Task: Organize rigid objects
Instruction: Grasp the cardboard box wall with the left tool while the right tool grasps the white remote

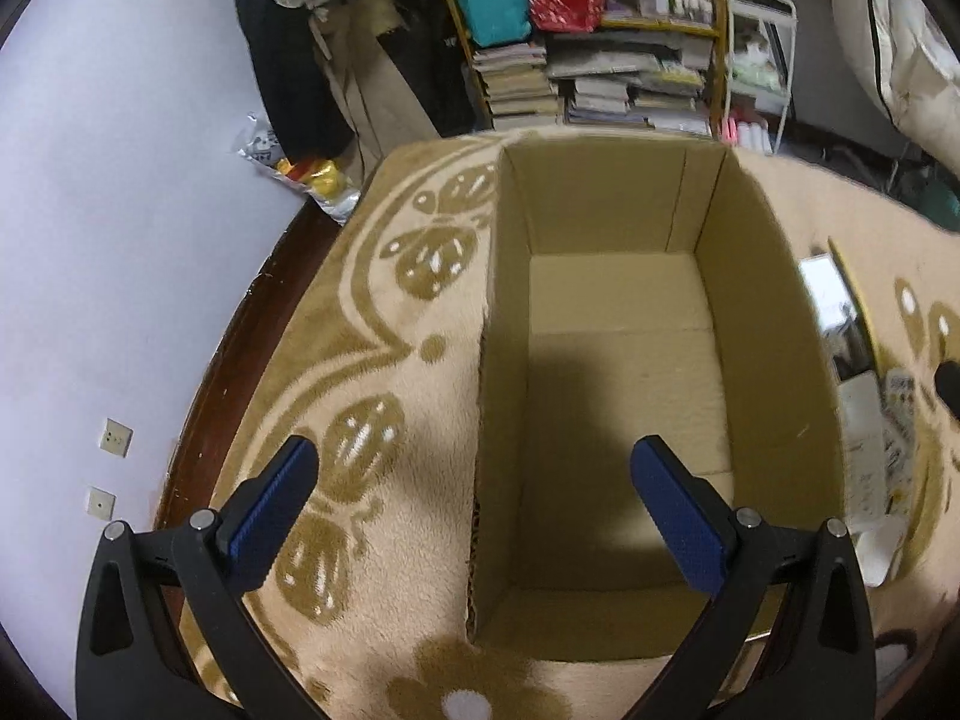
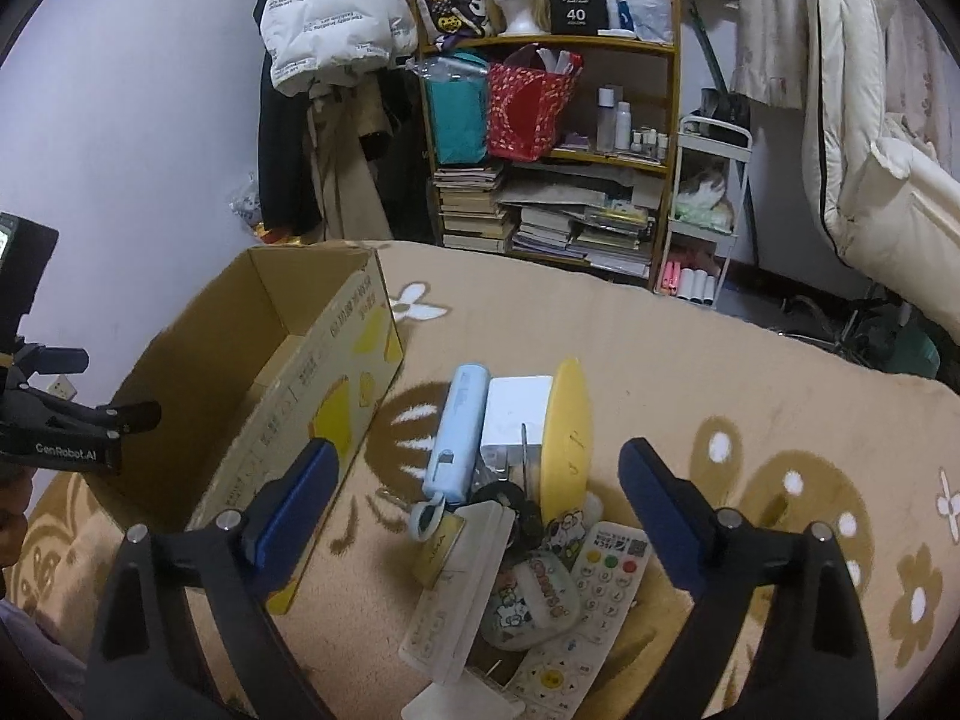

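**A:** How far along does the tidying look?

**B:** Barely begun, I'd judge. The open brown cardboard box (image 1: 624, 384) on the beige flower-patterned blanket (image 1: 384, 276) shows only its bare floor in the left wrist view; nothing lies in it. All the rigid things sit in one heap outside it.

**A:** What's in the heap?

**B:** A pale blue cylindrical bottle with a loop strap (image 2: 457, 432), a white square charger block (image 2: 517, 414), a flat yellow oval plastic piece (image 2: 567, 432) standing on edge, a long white remote control (image 2: 459, 594), a second white remote with coloured buttons (image 2: 591, 606), and a cartoon-printed pouch (image 2: 537, 594). Some dark small items lie underneath; I can't tell what they are.

**A:** And the tools?

**B:** The left gripper (image 1: 474, 501) has its blue-padded jaws spread wide, holding nothing, hovering over the box's near left wall. The right gripper (image 2: 477, 495) is likewise spread and unloaded, hovering above the heap, so the bottle's lower end and the white remote fall between its fingers in that view.

**A:** Where's the box from there?

**B:** Just beside the heap, to its left, the printed side wall facing it. Every item is left to move.
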The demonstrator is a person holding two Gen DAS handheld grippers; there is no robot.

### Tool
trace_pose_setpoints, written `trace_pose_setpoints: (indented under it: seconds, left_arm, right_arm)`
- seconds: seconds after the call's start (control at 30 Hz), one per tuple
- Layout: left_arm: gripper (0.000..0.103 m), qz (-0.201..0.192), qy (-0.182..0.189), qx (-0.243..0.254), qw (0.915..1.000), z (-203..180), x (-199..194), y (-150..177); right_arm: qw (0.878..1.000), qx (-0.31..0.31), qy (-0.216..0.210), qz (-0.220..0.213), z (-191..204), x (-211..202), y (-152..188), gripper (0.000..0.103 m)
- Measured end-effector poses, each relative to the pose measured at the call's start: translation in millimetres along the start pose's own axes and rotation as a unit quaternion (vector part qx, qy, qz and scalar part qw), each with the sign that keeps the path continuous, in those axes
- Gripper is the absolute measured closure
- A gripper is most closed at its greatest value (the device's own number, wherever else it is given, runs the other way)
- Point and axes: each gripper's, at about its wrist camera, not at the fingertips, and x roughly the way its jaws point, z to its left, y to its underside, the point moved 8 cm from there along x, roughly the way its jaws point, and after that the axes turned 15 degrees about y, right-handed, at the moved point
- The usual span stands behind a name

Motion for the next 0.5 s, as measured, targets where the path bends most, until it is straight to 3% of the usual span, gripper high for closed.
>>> trace_pose_setpoints:
  seconds: [0.4,0.47,0.5]
  left_arm:
    - [0.003,0.037,-0.008,-0.006,0.9993,7.6,25.0,10.3]
    - [0.012,0.041,-0.008,-0.009,0.9991,8.8,27.3,11.2]
    - [0.015,0.048,-0.008,-0.011,0.9988,9.3,29.7,11.9]
  right_arm:
    - [0.997,0.015,-0.028,0.064,0.7,29.9,27.1,0.005]
    - [0.997,0.019,-0.027,0.068,0.5,34.9,30.9,0.014]
    - [0.997,0.017,-0.03,0.076,1.3,38.5,33.5,0.023]
